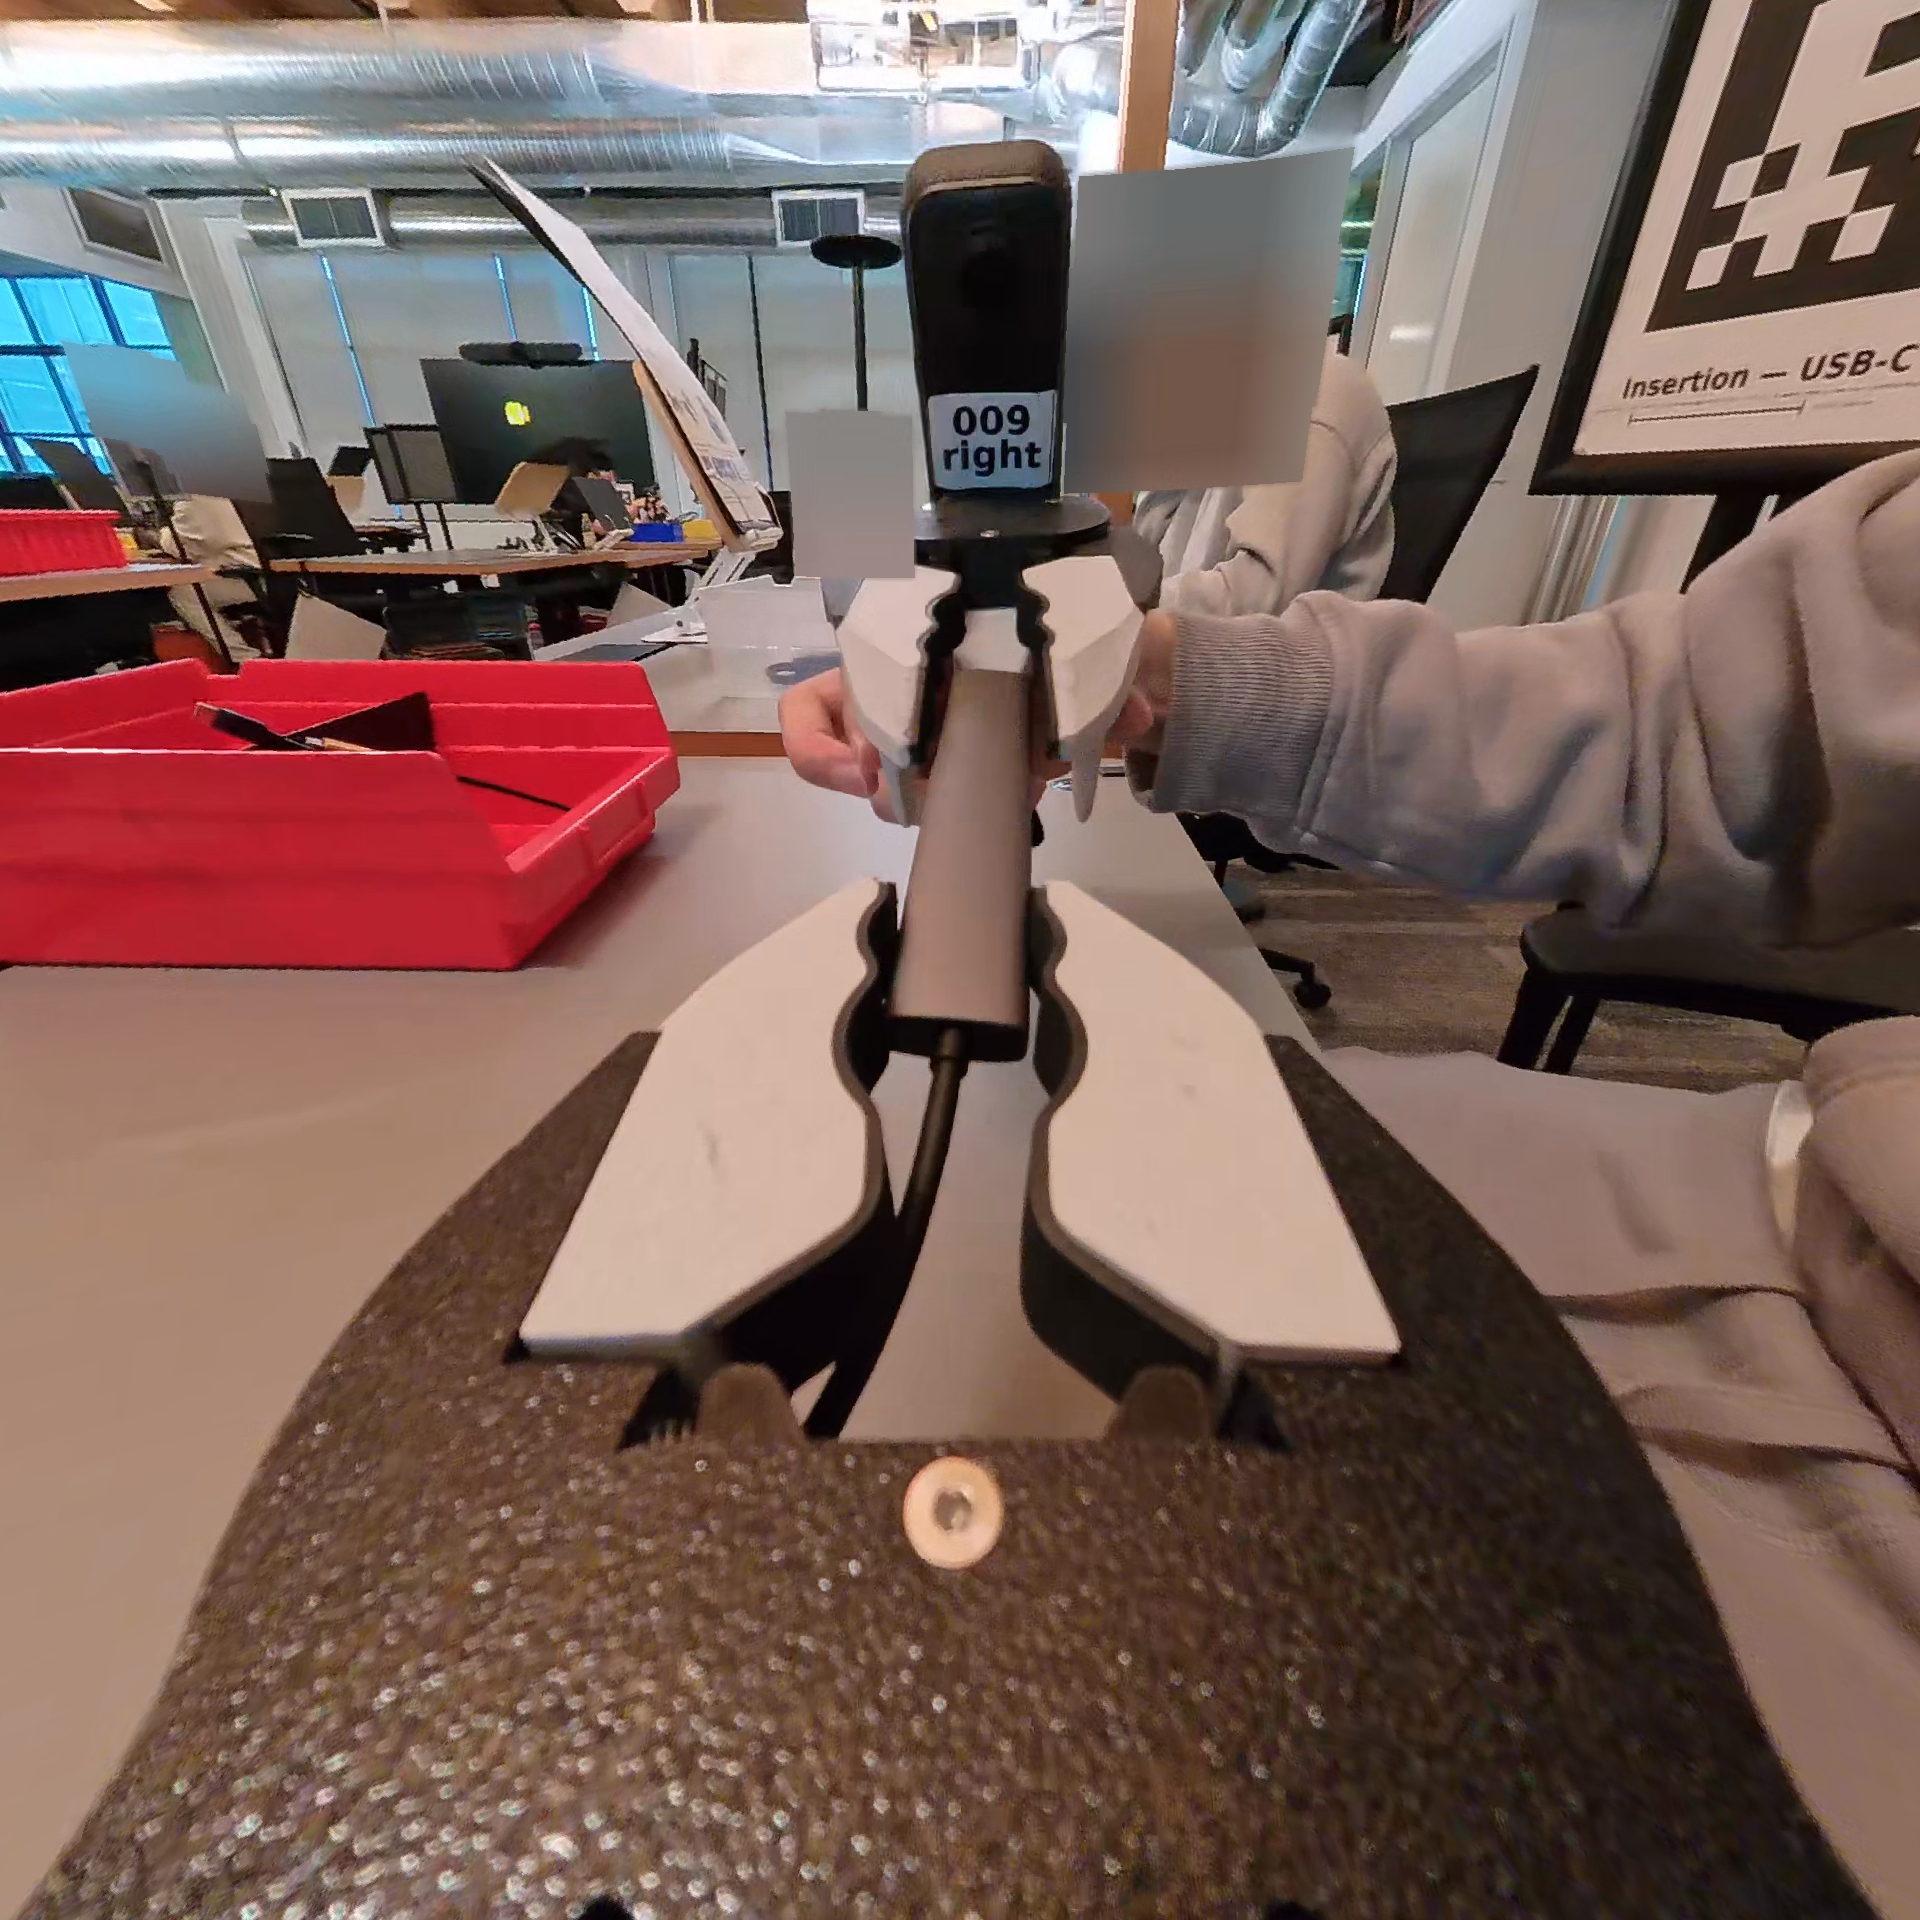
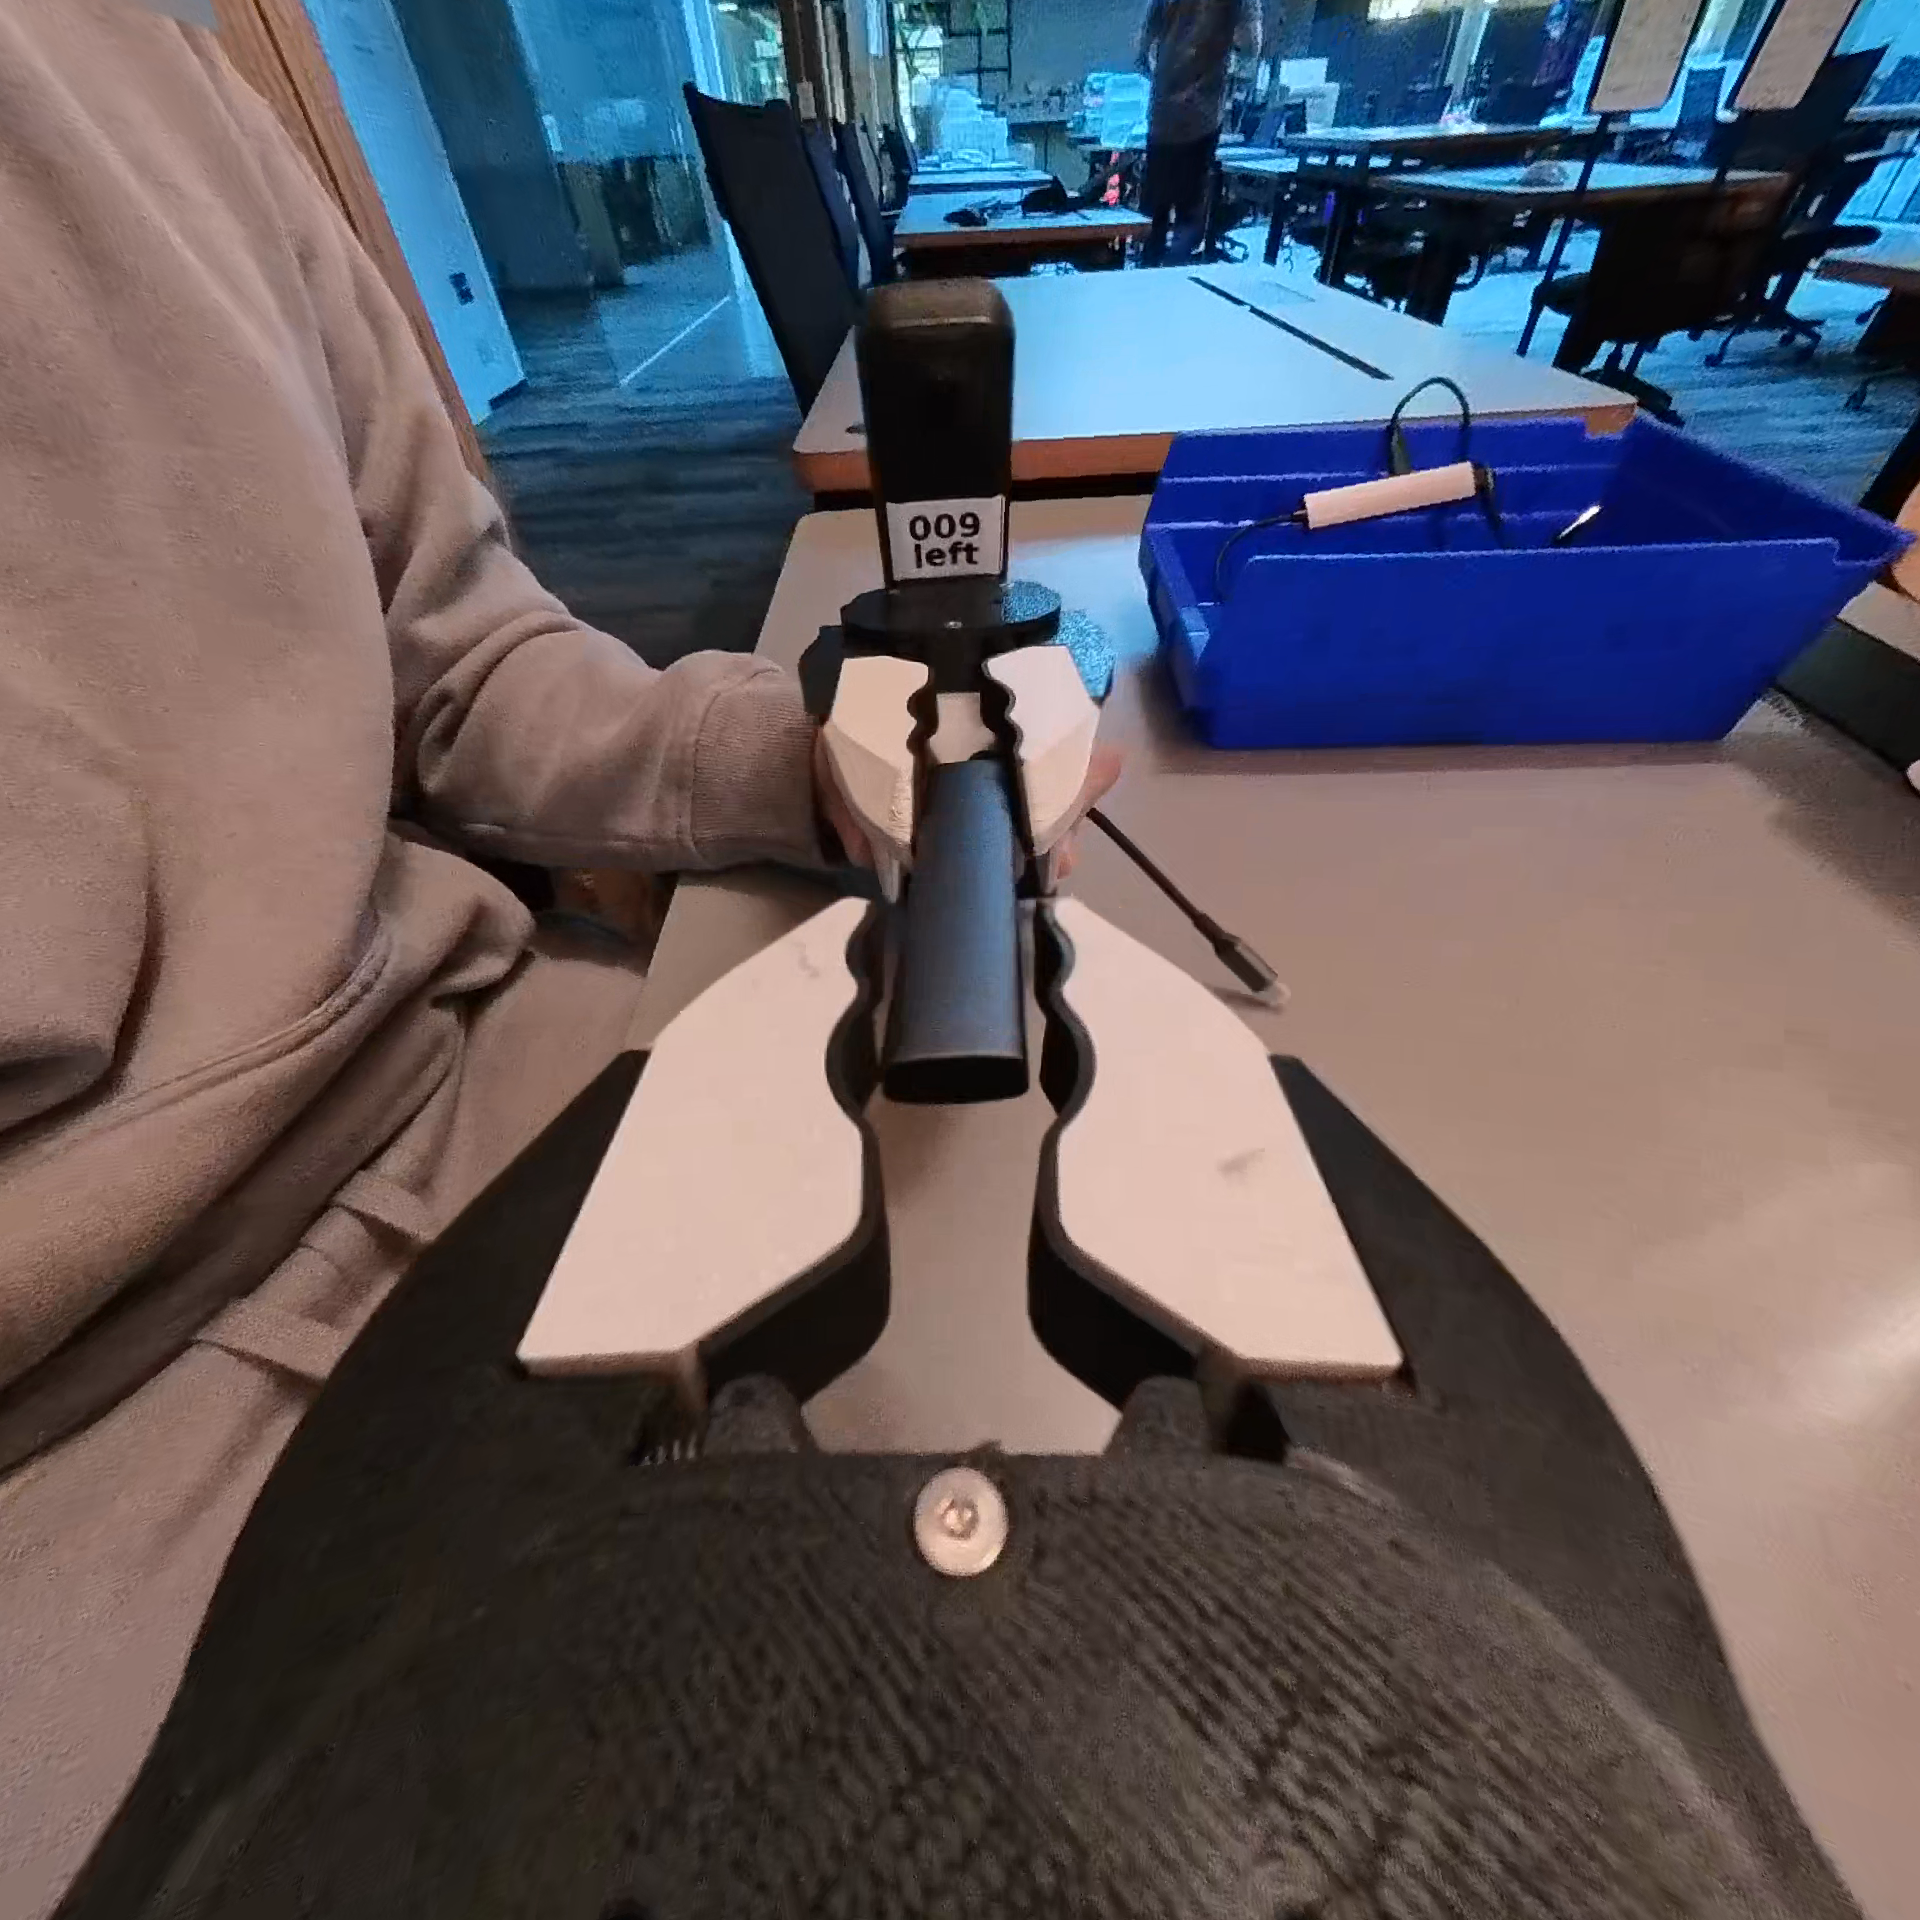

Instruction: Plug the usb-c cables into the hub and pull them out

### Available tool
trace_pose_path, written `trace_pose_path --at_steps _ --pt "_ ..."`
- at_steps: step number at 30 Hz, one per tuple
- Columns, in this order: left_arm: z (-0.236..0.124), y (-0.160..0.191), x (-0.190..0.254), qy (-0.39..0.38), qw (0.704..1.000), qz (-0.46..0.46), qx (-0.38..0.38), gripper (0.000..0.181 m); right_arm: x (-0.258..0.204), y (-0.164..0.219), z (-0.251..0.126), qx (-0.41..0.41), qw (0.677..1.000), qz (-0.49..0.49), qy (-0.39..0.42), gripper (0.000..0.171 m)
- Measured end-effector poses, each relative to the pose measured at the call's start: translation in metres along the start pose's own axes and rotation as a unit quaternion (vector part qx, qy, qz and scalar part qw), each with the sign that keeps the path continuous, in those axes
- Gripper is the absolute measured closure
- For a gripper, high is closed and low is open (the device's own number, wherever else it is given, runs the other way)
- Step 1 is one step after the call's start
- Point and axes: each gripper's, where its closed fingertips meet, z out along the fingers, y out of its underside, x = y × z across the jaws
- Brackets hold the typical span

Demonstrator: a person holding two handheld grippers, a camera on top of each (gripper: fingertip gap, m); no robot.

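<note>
A long grey hub (image 1: 966,831) is held level above the table between both grippers. My left gripper (image 1: 964,914) is shut on the end that the hub's own black cable (image 1: 935,1132) comes out of. My right gripper (image 1: 987,790) faces it and is shut on the far end. In the right wrist view the hub (image 2: 956,997) looks dark. There my right gripper (image 2: 958,925) clamps its near end and my left gripper (image 2: 966,862) clamps the far end. The black cable's plug (image 2: 1247,971) rests on the table to the right. No cable shows in the hub's near end face.
A red bin (image 1: 312,862) with a black cable (image 1: 260,730) stands on the table at the left. A blue bin (image 2: 1455,644) holding a white adapter with a cable (image 2: 1392,494) stands at the far right. A marker sign (image 1: 1766,260) stands behind. Grey sleeves flank the grippers. The left gripper's tips are roughly 4 cm from the right gripper's.
</note>
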Motion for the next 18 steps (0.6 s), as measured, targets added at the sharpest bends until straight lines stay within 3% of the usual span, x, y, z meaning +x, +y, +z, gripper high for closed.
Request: trace_pose_path --at_steps 11,12,15,18 --pt "-0.002 -0.003 -0.005 -0.024 0.999 0.027 0.011 0.156 0.006 0.005 0.004 -0.056 0.998 -0.021 0.02 0.147" --pt "-0.002 -0.005 -0.01 -0.05 0.998 0.038 0.017 0.148 0.007 0.001 0.001 -0.055 0.998 -0.026 0.023 0.147" --pt "-0.01 -0.02 -0.028 -0.149 0.984 0.085 0.054 0.1 0.026 -0.014 -0.018 -0.073 0.994 -0.058 0.065 0.147" --pt "-0.023 -0.026 -0.048 -0.234 0.962 0.115 0.075 0.092 0.066 -0.049 -0.055 -0.082 0.98 -0.098 0.151 0.147"
